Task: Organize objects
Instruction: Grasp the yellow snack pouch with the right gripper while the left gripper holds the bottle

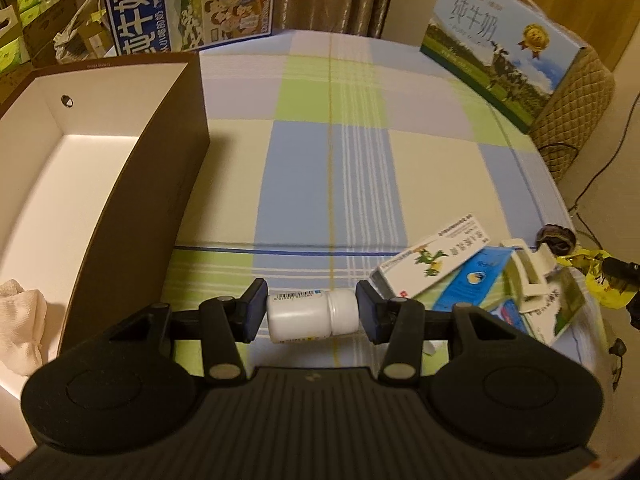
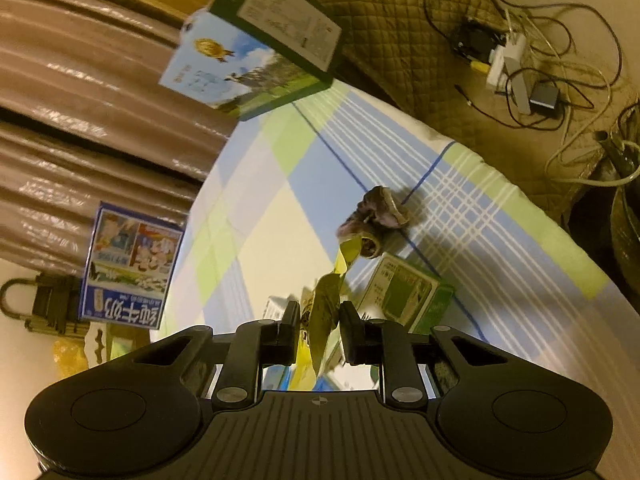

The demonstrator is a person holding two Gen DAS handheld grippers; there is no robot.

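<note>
My left gripper (image 1: 312, 314) is shut on a small white pill bottle (image 1: 310, 316), held sideways above the checked cloth (image 1: 328, 168). To its left stands a brown cardboard box (image 1: 160, 184) with a white inside and a cream cloth (image 1: 20, 324) in its near corner. A pile of medicine boxes (image 1: 436, 260) lies at the right. In the right wrist view my right gripper (image 2: 320, 320) is shut on a yellow-green foil wrapper (image 2: 326, 304), lifted over the cloth. Beyond it lie a brownish crumpled object (image 2: 378, 214) and a green medicine box (image 2: 404, 294).
Milk cartons stand at the back: a blue one (image 1: 136, 8) behind the brown box and a sky-printed one (image 1: 504, 48) at the far right. Right of the bed, cables and a power strip (image 2: 508, 64) lie on a quilted surface. A padlock-shaped object (image 2: 40, 300) sits at the left.
</note>
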